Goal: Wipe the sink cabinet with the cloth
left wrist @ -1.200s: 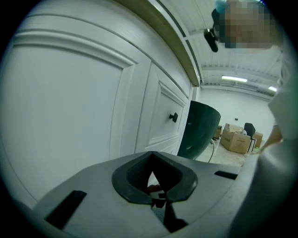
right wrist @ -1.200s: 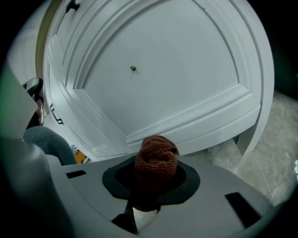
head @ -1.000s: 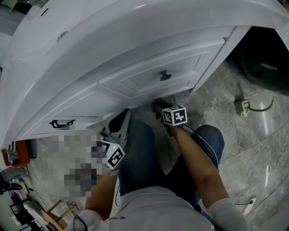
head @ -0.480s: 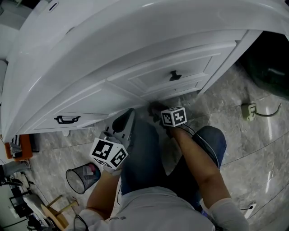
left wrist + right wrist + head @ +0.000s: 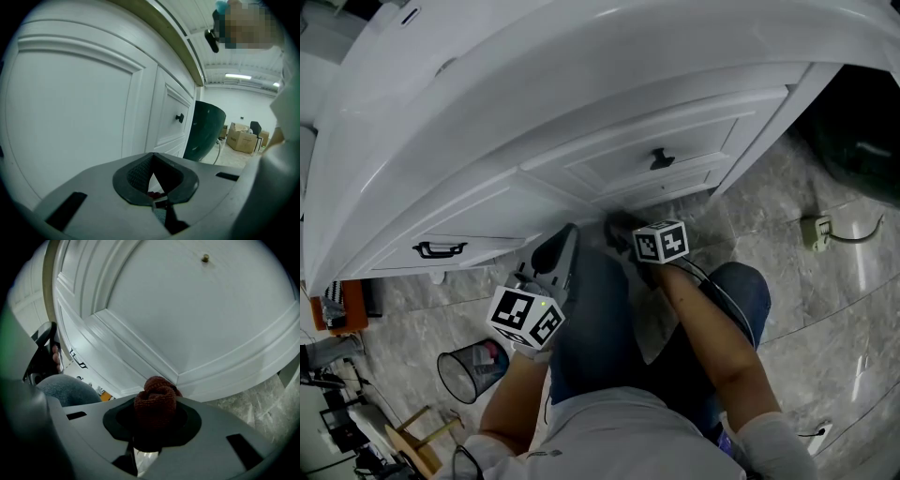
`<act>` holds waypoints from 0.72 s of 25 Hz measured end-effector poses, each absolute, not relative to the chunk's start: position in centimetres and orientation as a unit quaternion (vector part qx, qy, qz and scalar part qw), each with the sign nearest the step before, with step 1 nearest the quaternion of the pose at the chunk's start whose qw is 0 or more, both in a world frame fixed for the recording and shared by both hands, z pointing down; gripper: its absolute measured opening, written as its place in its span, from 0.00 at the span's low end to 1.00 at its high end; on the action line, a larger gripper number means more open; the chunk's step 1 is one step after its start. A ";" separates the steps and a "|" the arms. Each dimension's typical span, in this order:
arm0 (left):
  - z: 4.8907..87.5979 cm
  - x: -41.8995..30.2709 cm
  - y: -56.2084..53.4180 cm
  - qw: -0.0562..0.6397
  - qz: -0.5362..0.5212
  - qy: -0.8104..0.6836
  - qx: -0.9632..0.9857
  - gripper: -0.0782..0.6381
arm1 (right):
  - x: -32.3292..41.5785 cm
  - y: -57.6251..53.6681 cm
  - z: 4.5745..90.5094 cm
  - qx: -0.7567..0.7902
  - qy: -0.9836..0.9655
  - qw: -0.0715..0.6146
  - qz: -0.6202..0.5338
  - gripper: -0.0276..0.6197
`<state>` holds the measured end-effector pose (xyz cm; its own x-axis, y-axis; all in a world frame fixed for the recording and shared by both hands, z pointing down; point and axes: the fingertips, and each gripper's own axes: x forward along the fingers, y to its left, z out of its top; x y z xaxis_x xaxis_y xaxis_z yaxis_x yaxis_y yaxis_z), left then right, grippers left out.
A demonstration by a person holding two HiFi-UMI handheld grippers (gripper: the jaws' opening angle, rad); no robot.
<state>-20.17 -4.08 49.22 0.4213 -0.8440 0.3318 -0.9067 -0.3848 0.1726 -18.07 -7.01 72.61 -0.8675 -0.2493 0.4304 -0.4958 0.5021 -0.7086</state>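
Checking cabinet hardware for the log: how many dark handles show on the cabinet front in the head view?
2: a knob on the cabinet's right side, a bar handle on its left. Others may be hidden under the counter's overhang.

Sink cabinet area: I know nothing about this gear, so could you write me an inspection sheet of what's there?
Surface: white sink cabinet front, doors shut.
Job's things: dark red cloth, bunched, near the cabinet's lower moulding.
Clutter: mesh waste bin on the floor.
Grippers: right gripper shut on the cloth; left gripper shut, empty.
Cables: socket box with cable on the floor.
Surroundings: grey marble floor; dark green tub beside the cabinet.
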 end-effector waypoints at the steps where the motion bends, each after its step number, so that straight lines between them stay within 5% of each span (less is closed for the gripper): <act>1: 49.2 -20.4 -4.1 0.165 0.093 -0.533 0.825 0.12 | -18.1 -7.0 72.1 0.215 -0.857 0.133 0.448 0.19; 18: 48.9 -21.2 -4.3 0.156 0.082 -0.557 0.812 0.12 | -18.7 -7.1 60.4 0.187 -0.890 0.010 0.416 0.19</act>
